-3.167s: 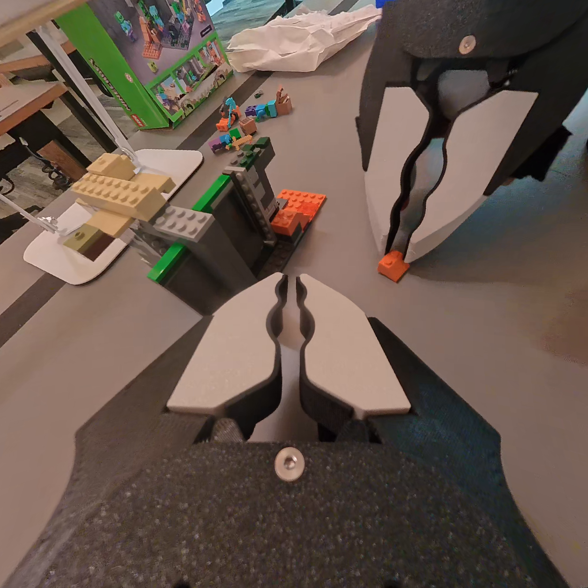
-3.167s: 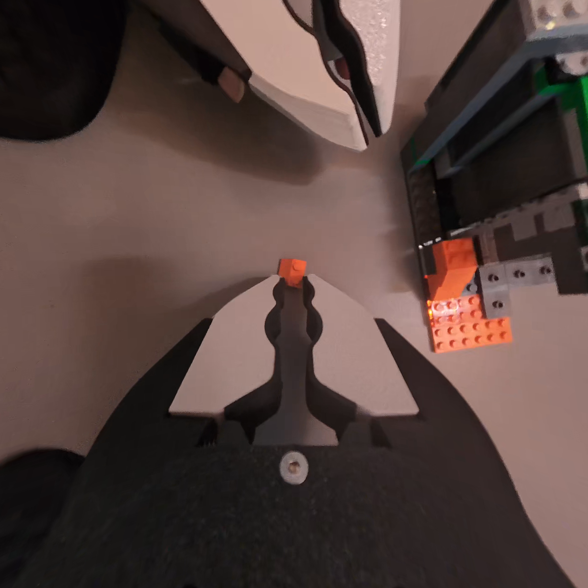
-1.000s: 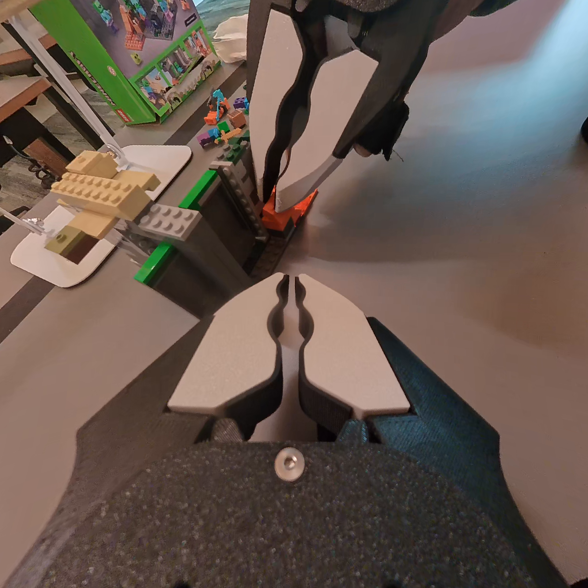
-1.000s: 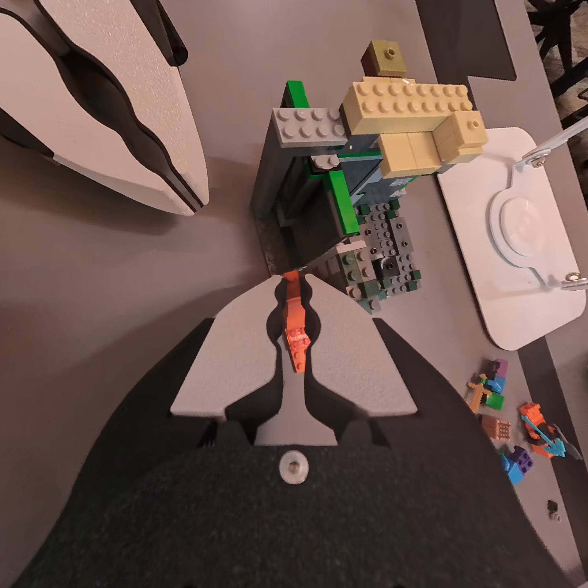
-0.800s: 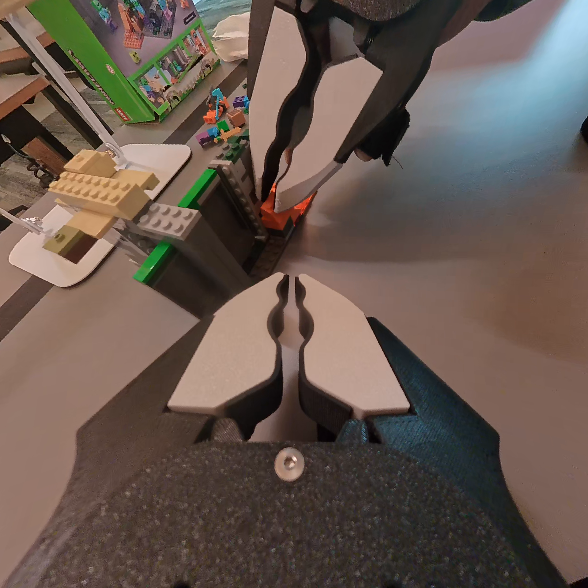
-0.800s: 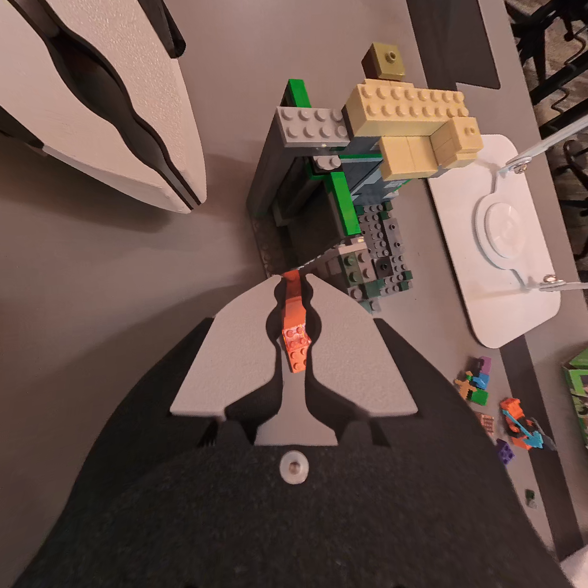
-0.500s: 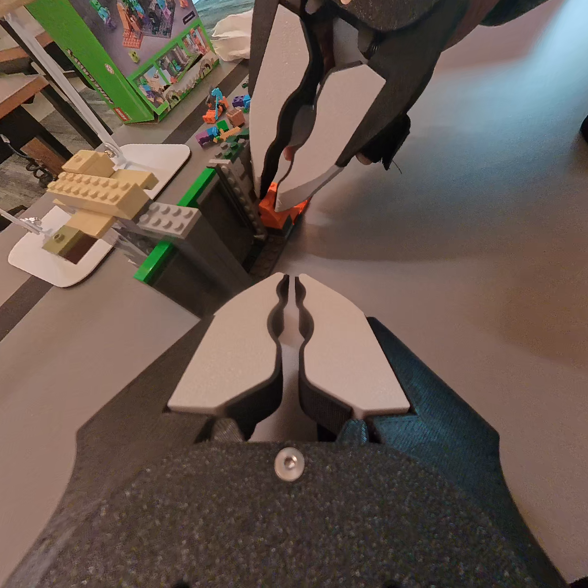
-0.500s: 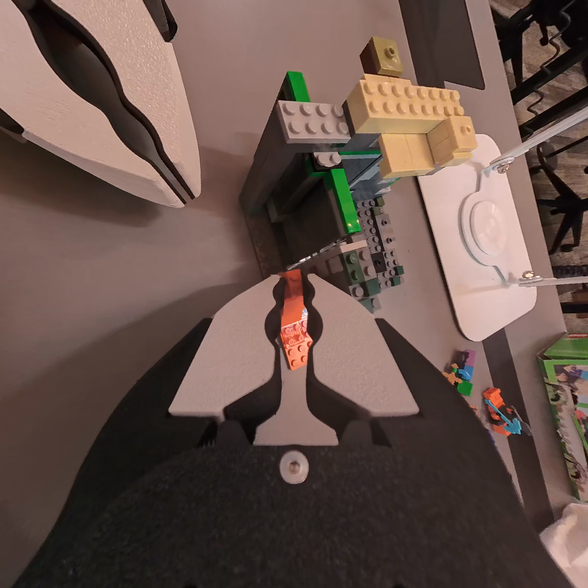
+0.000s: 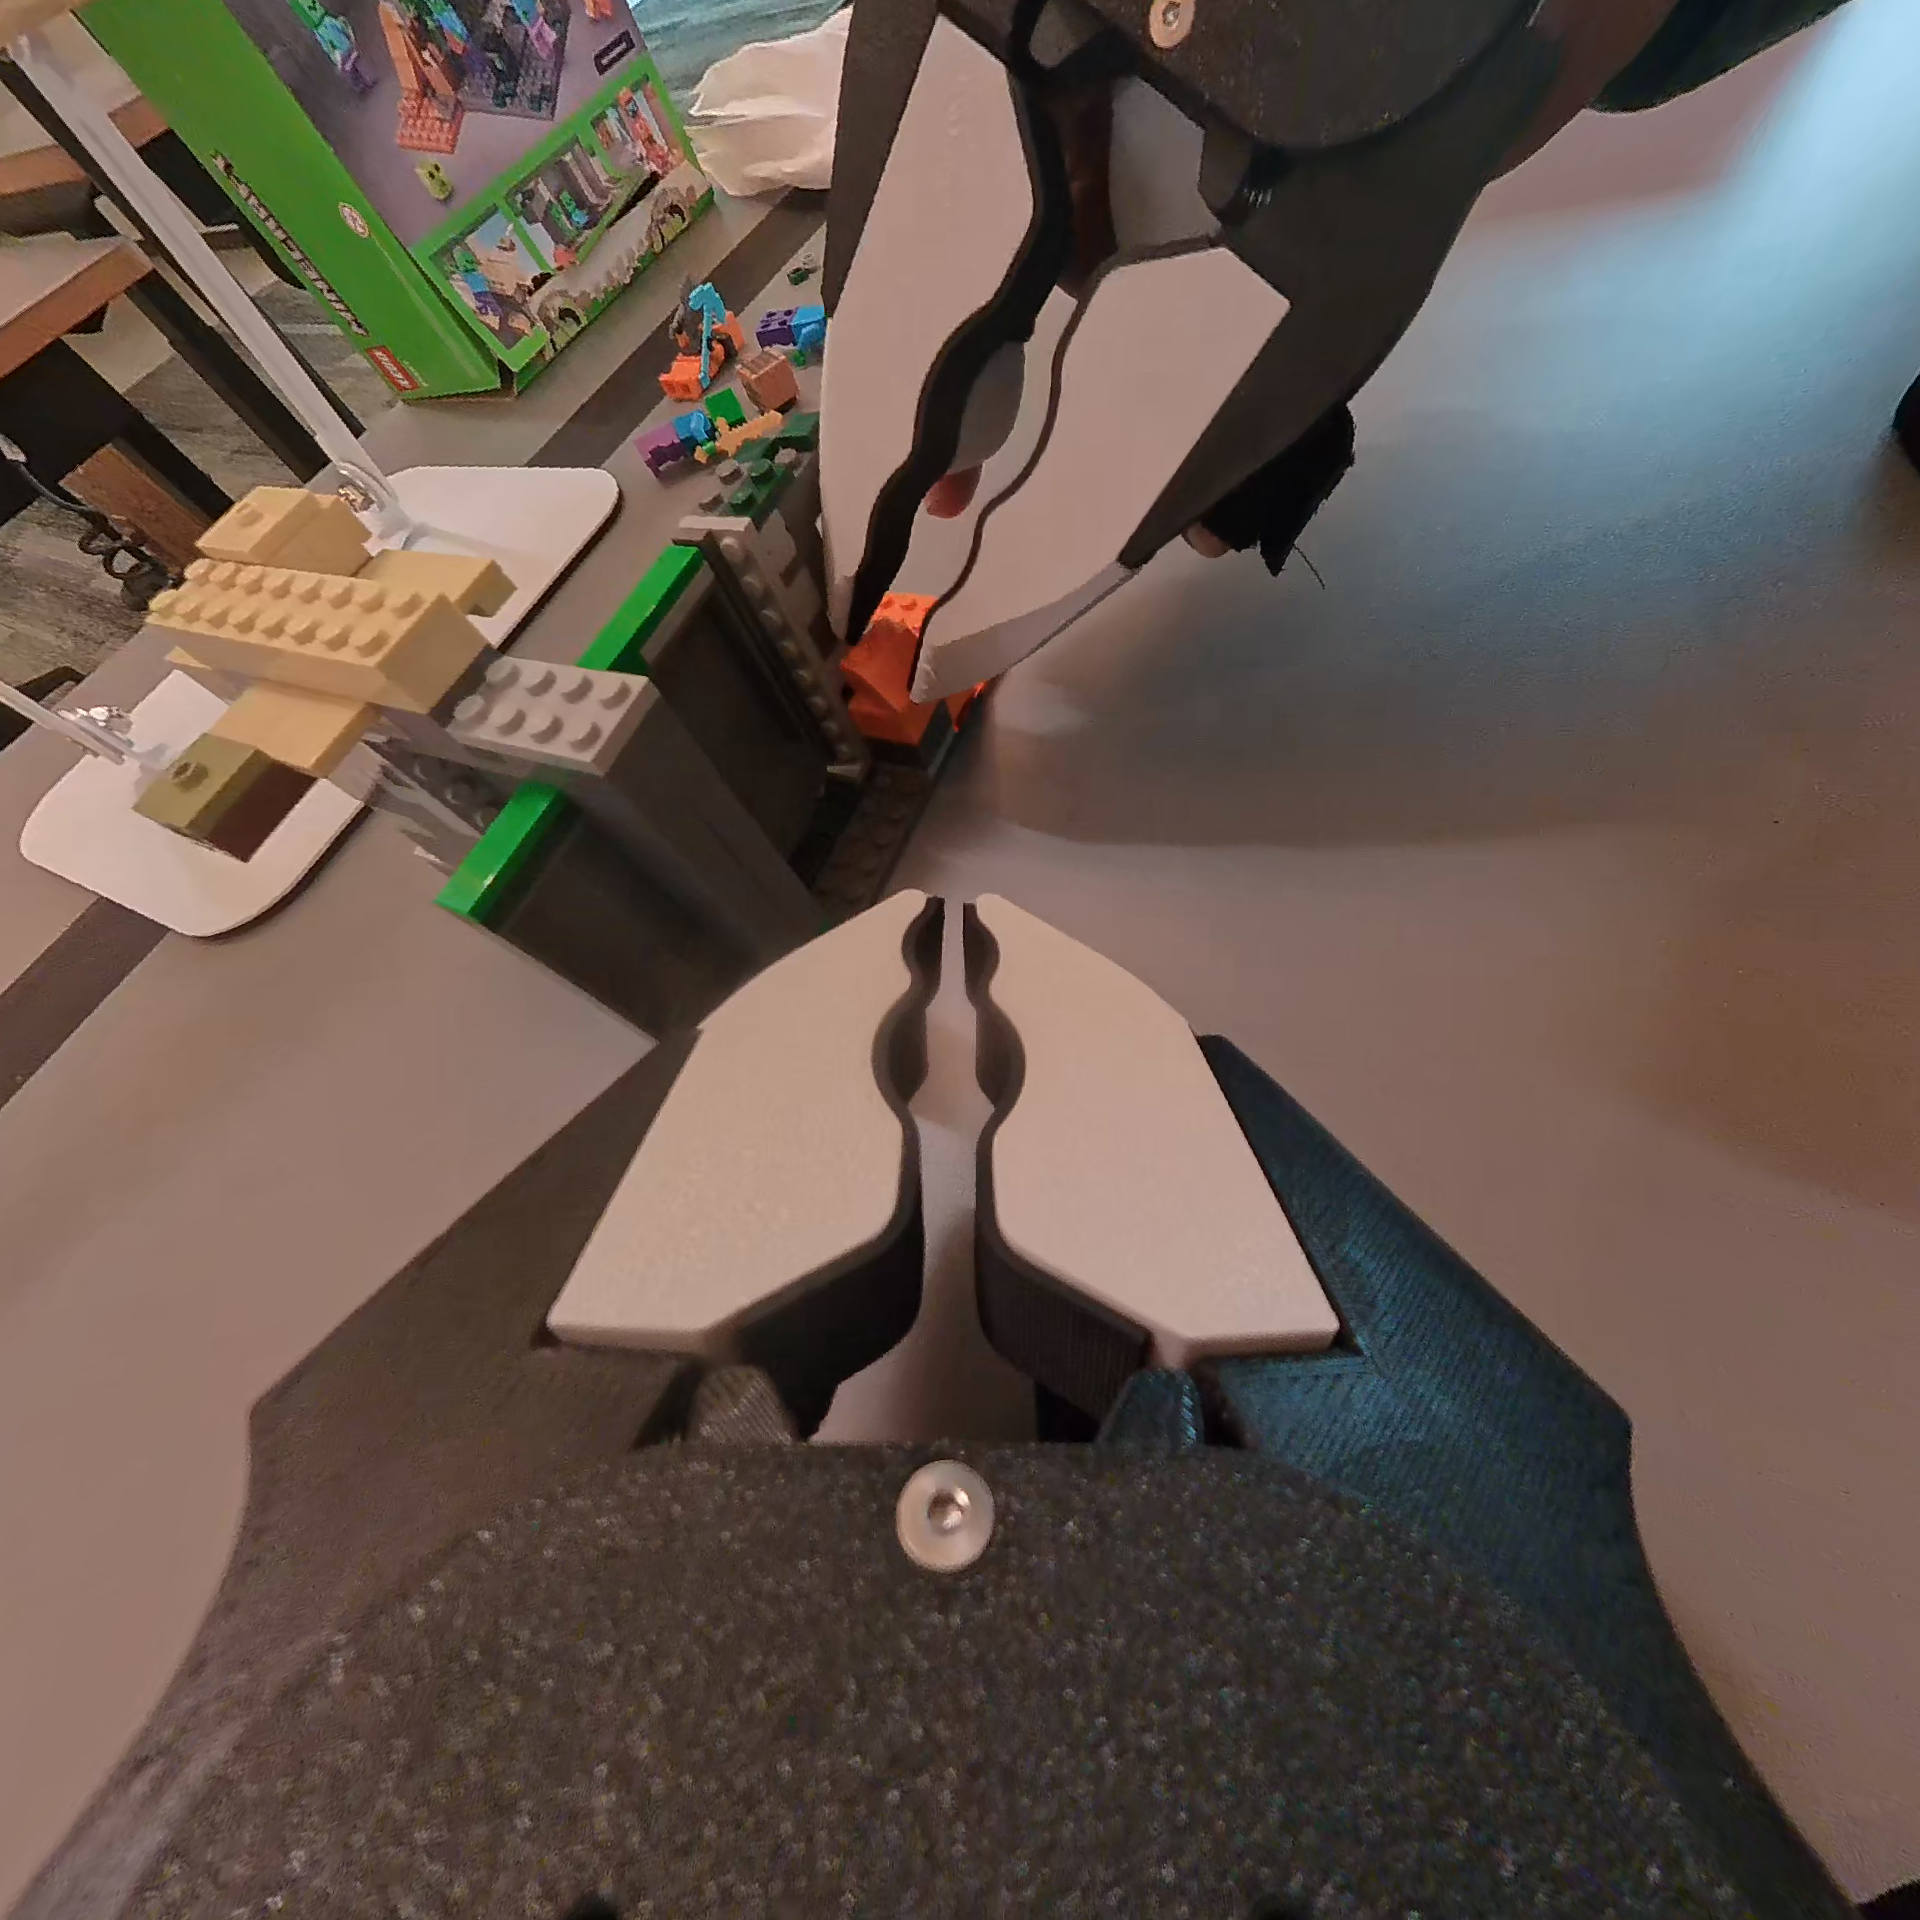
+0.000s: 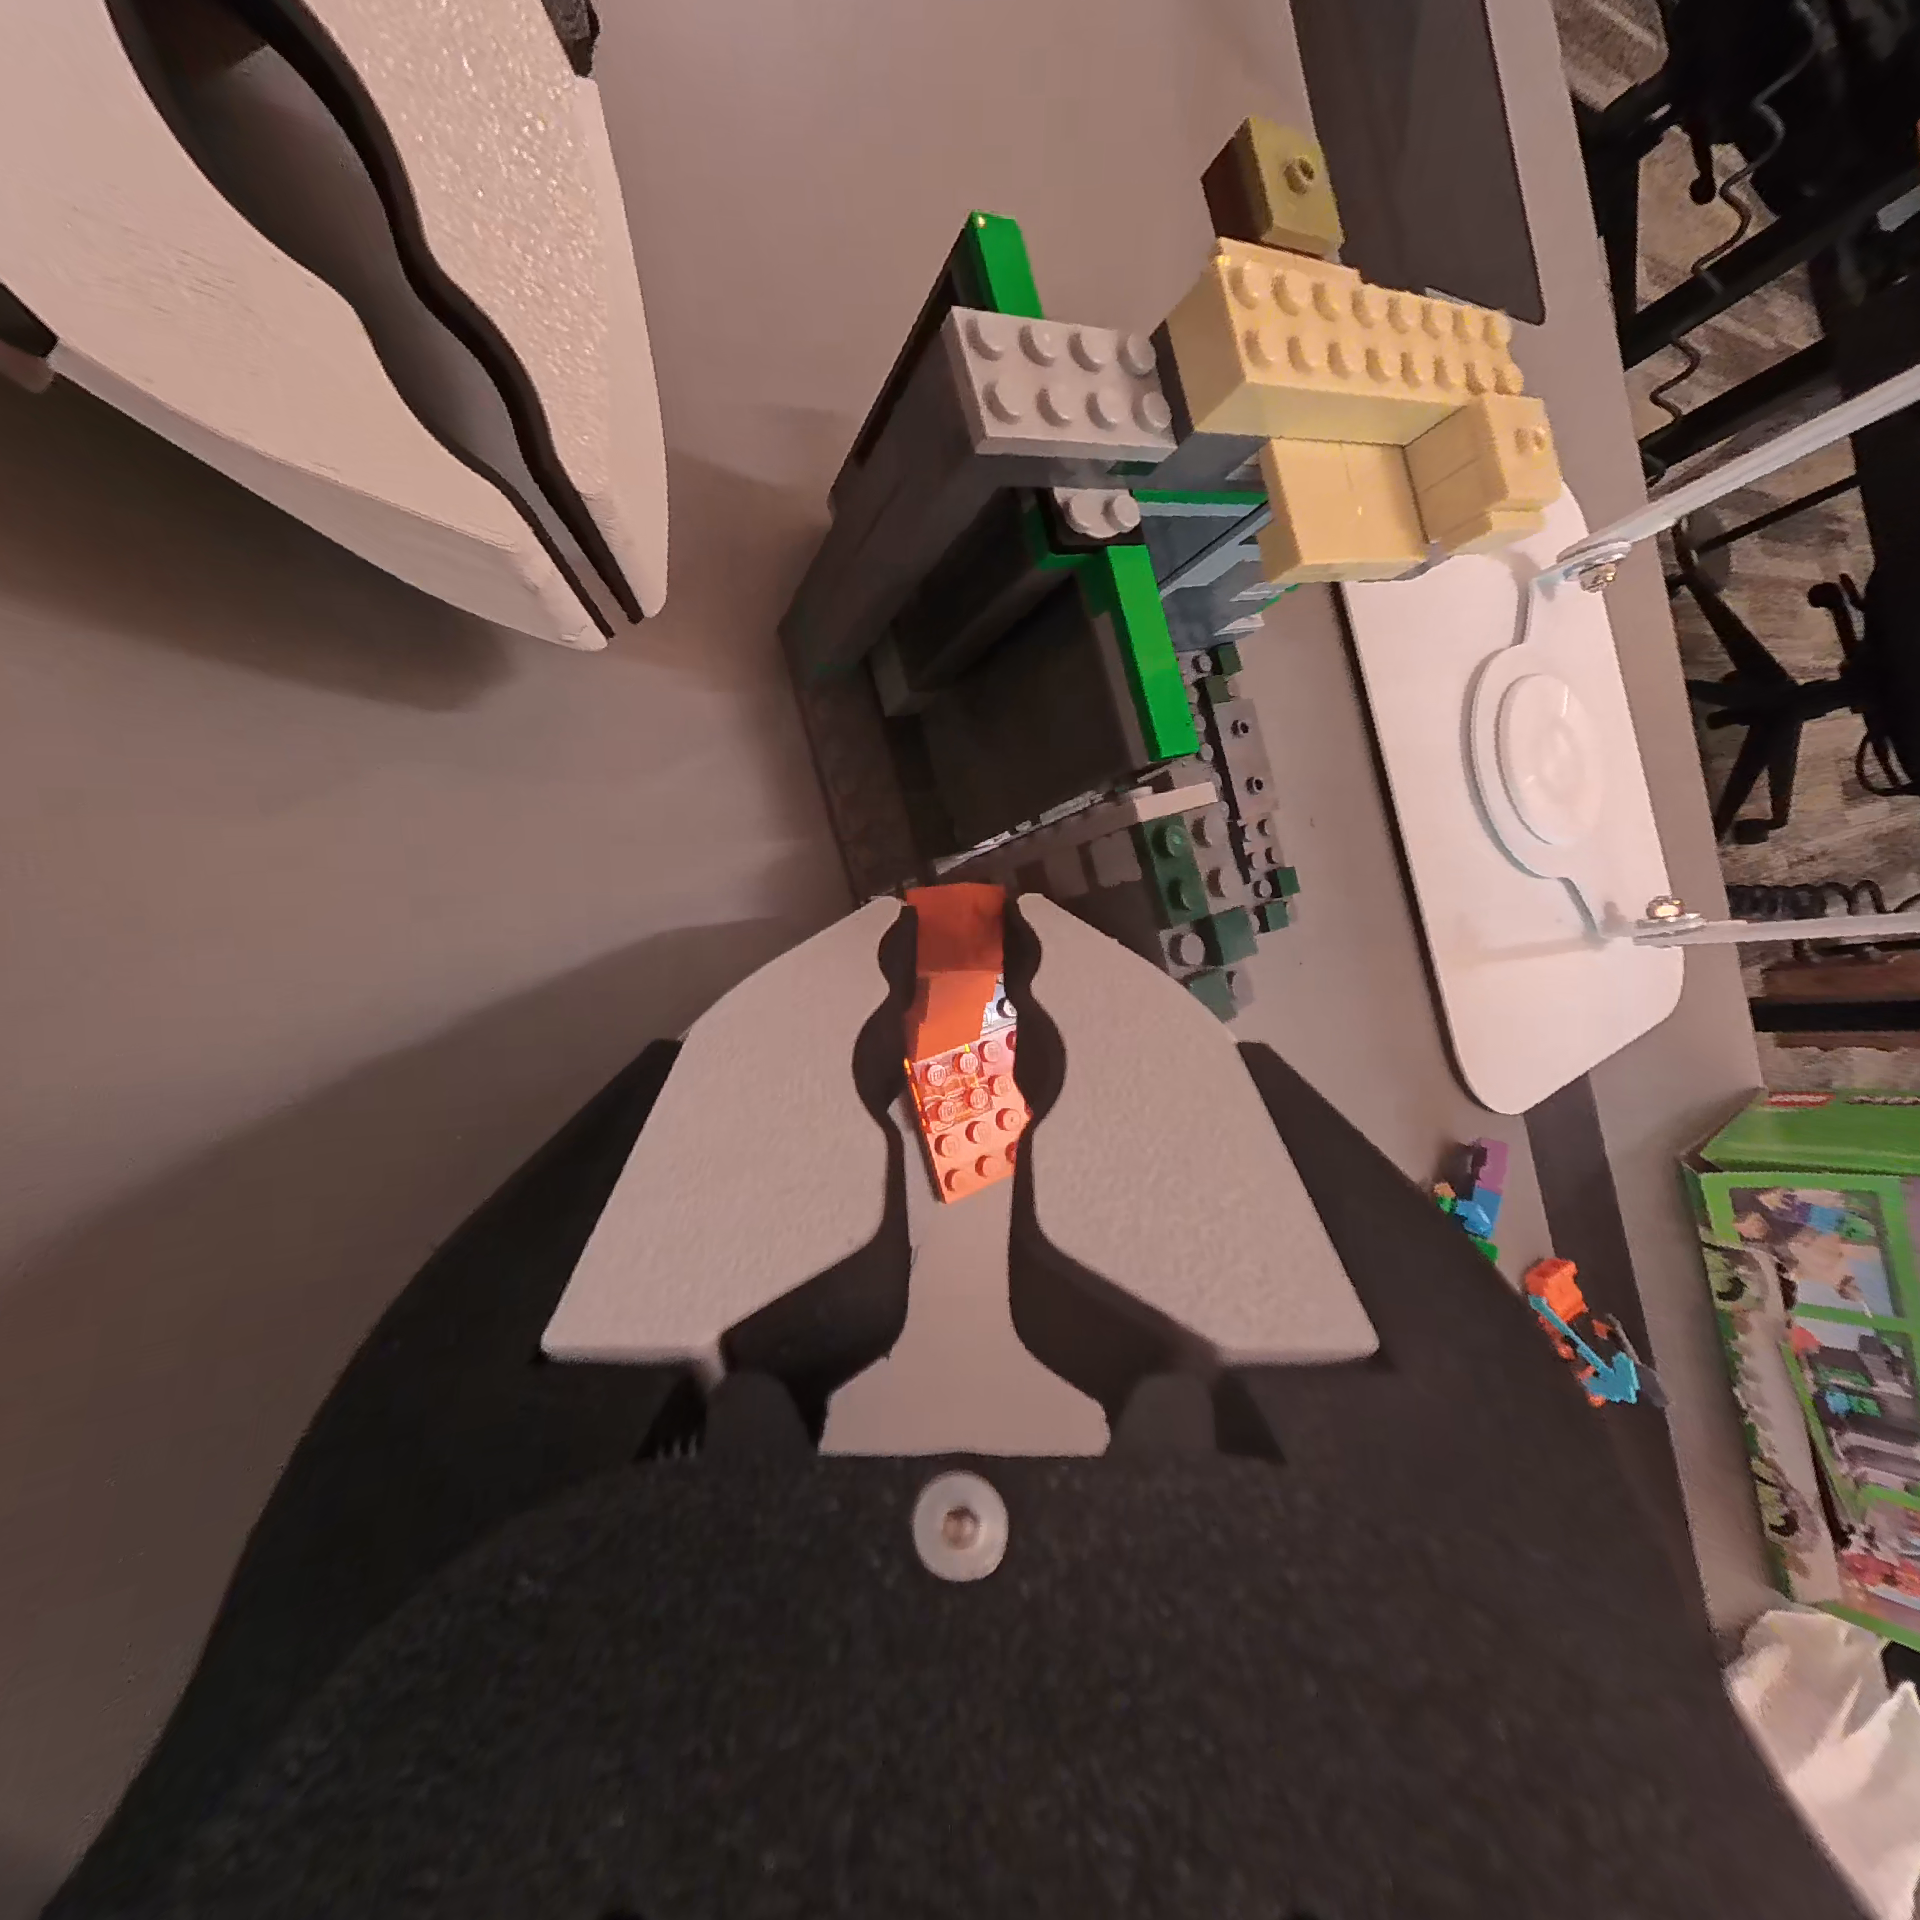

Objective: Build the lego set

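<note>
The partly built model (image 9: pixel 623 790) of grey, green and tan bricks stands on the grey table, left of centre; it also shows in the right wrist view (image 10: pixel 1060 395). My right gripper (image 10: pixel 958 906) comes down from above and is shut on a small orange brick (image 10: pixel 954 925), set against the orange stack and orange plate (image 10: pixel 971 1132) at the model's near corner. In the left wrist view this gripper (image 9: pixel 888 660) and the orange brick (image 9: pixel 896 634) show beside the grey wall. My left gripper (image 9: pixel 954 909) is shut and empty, low over the table just in front of the model; it also shows in the right wrist view (image 10: pixel 608 623).
A green set box (image 9: pixel 416 187) lies at the back left. A white stand base (image 9: pixel 499 520) with thin metal rods sits beside the model. Several small loose pieces (image 9: pixel 727 384) lie behind the model. A crumpled white bag (image 9: pixel 769 135) lies farther back. The gap from one gripper's tips to the other's is roughly 7 cm.
My right gripper carried the small orange brick from the table over to the model's orange corner and lowered it there. My left gripper stayed shut and almost still.
</note>
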`<control>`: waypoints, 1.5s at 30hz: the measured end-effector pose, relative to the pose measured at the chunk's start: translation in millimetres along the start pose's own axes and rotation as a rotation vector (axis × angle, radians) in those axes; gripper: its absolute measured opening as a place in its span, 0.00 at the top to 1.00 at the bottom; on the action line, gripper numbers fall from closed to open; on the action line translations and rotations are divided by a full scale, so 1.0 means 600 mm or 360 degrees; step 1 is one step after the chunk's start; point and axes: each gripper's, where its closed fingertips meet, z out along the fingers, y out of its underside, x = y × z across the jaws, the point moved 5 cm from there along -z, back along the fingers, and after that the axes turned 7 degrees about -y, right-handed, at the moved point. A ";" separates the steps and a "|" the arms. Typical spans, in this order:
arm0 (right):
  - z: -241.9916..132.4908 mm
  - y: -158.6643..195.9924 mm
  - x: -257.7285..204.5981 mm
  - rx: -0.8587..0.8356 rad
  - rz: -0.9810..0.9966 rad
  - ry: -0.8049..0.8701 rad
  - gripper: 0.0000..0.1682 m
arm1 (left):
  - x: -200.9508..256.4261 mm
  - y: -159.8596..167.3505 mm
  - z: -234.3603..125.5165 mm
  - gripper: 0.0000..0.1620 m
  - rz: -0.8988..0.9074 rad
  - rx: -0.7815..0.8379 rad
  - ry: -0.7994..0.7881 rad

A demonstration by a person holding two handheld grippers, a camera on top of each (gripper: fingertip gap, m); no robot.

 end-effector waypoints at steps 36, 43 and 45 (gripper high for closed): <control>-0.009 -0.005 0.007 0.0063 0.0139 0.0118 1.00 | -0.004 -0.001 -0.003 1.00 -0.0029 0.0017 -0.0023; -0.003 -0.002 0.011 0.0016 0.0164 0.0073 1.00 | -0.005 -0.002 -0.002 1.00 -0.0037 0.0018 -0.0031; -0.003 -0.002 0.012 0.0008 0.0175 0.0066 1.00 | -0.007 -0.002 -0.003 1.00 -0.0047 0.0024 -0.0041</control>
